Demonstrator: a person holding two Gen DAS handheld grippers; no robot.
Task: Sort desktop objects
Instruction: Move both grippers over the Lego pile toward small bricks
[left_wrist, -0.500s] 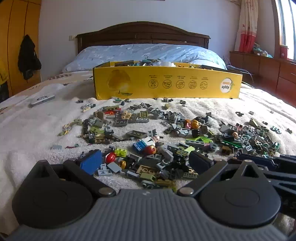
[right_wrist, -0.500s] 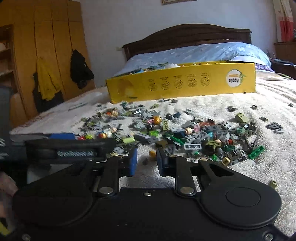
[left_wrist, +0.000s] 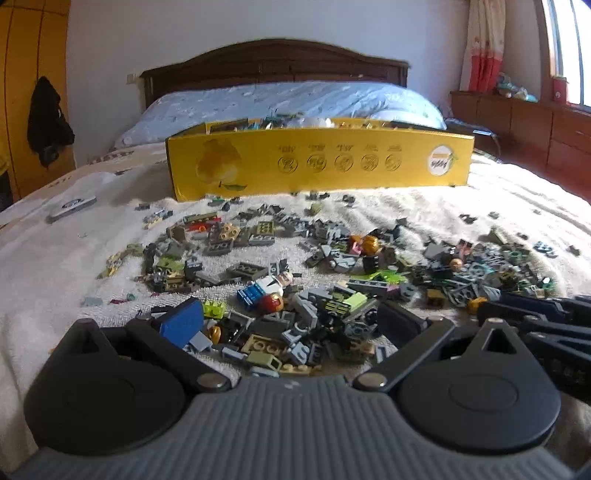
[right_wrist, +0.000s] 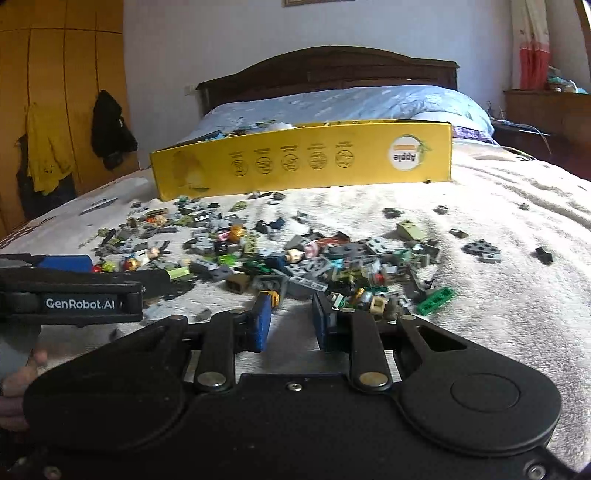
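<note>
Hundreds of small toy bricks (left_wrist: 295, 280) lie scattered on the white bedspread (left_wrist: 461, 206), in front of the yellow cardboard box (left_wrist: 317, 166).

Mostly grey, dotted with lime, tan and blue, the pile includes a minifigure (left_wrist: 266, 288) with blue legs. The left gripper (left_wrist: 288, 325) sits low over the pile's near edge, fingers spread wide around loose bricks, gripping none. The right gripper (right_wrist: 290, 325), nearer the box's right end, shows a narrow empty gap between its blue pads (right_wrist: 260, 325).
</note>
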